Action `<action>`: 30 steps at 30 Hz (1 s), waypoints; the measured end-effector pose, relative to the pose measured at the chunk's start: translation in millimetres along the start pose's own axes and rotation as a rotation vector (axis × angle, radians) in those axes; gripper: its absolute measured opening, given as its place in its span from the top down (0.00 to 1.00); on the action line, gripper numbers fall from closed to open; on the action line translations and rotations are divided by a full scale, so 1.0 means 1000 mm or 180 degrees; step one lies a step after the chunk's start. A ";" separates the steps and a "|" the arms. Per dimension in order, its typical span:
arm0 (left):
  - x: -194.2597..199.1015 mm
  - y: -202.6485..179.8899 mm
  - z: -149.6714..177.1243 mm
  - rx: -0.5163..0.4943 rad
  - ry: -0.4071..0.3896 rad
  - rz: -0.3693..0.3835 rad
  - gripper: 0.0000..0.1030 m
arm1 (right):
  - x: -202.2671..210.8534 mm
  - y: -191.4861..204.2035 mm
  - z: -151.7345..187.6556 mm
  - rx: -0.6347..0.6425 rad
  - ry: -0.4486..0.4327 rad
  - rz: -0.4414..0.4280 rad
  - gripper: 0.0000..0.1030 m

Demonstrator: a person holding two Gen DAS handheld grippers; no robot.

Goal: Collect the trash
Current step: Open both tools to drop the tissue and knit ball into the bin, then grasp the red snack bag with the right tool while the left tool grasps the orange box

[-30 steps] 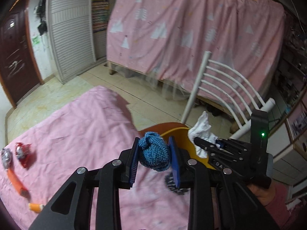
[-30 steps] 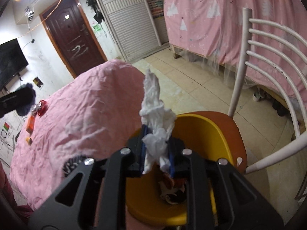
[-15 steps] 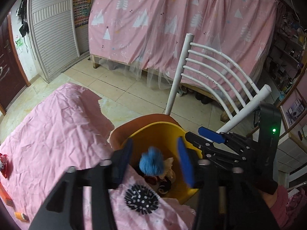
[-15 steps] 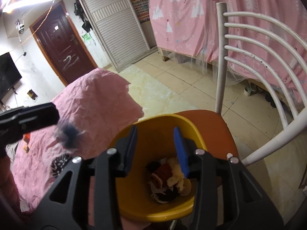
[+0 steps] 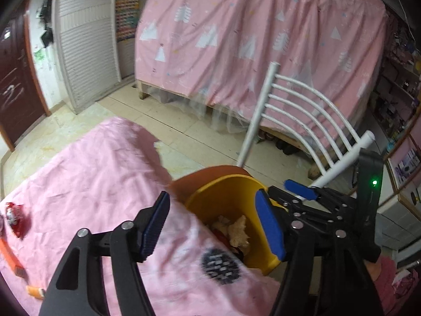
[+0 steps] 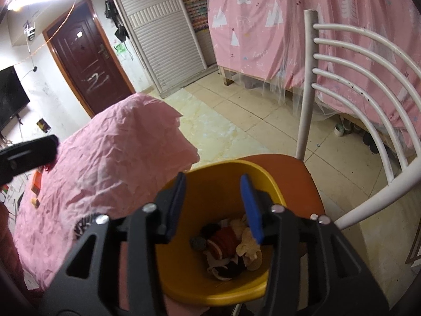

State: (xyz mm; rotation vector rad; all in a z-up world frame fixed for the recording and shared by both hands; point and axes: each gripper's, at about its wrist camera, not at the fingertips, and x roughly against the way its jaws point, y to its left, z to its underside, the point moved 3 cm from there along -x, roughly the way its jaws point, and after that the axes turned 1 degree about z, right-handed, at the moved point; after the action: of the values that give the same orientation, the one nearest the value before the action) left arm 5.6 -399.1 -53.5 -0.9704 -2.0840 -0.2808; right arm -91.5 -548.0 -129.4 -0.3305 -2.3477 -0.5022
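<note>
Far left on the pink cloth (image 5: 86, 184), a red wrapper (image 5: 14, 217) and orange scraps (image 5: 10, 254) wait. Your left gripper (image 5: 214, 222) is opening, empty, at the yellow bin's (image 6: 218, 184) near rim. Your right gripper (image 6: 214, 208) is opening too, empty above the trash (image 6: 231, 245) inside. The drop looks done; next, reach left for the wrapper.

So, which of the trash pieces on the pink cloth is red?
The crumpled shiny wrapper at the left edge of the pink cloth in the left wrist view. The long piece and the small stub below it are orange.
</note>
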 end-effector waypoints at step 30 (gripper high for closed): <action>0.107 0.264 0.069 0.1379 -0.0198 -0.1413 0.33 | -0.041 0.266 -0.055 0.1481 0.0045 -0.0829 0.42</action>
State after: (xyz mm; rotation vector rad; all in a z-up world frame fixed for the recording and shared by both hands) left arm 114.7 -127.5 -51.9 -0.2592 -2.2726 -0.0150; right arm 68.2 -338.8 -51.1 0.1961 -2.4183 -0.0641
